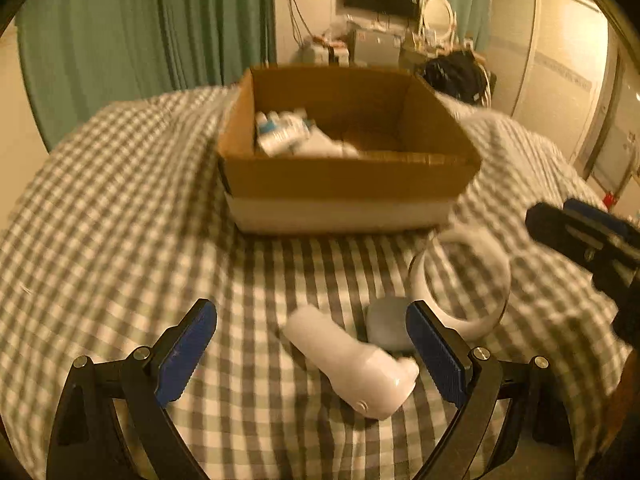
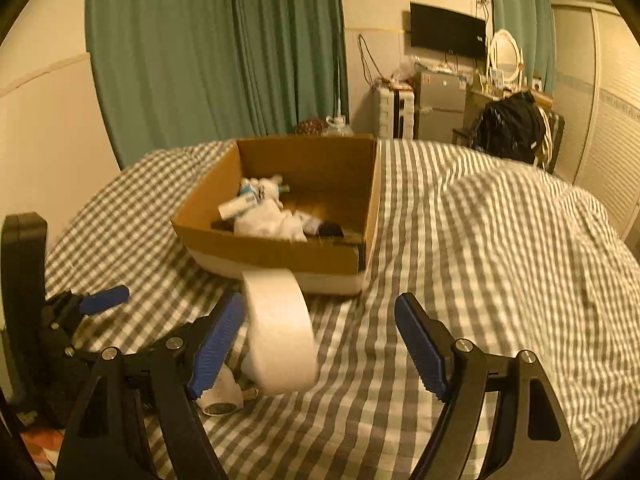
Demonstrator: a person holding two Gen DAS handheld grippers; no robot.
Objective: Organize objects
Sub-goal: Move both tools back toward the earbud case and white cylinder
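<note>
An open cardboard box [image 1: 340,176] stands on the checked bed and holds several white tubes and bottles [image 1: 288,134]; it also shows in the right wrist view [image 2: 280,252]. My left gripper [image 1: 312,344] is open just above the bed, with a white bottle [image 1: 356,364] lying between its fingers. A small grey pouch [image 1: 386,322] and a white tape roll [image 1: 460,280] lie just beyond. My right gripper [image 2: 320,340] is open and empty, with the tape roll [image 2: 280,328] standing on edge near its left finger. The left gripper [image 2: 80,312] shows at the left edge there.
The grey and white checked bedspread [image 1: 120,220] covers the bed, with a raised fold [image 2: 500,220] at the right. Green curtains [image 2: 220,52], a wall screen [image 2: 446,30], a cluttered desk and a black bag [image 2: 508,124] are beyond the bed.
</note>
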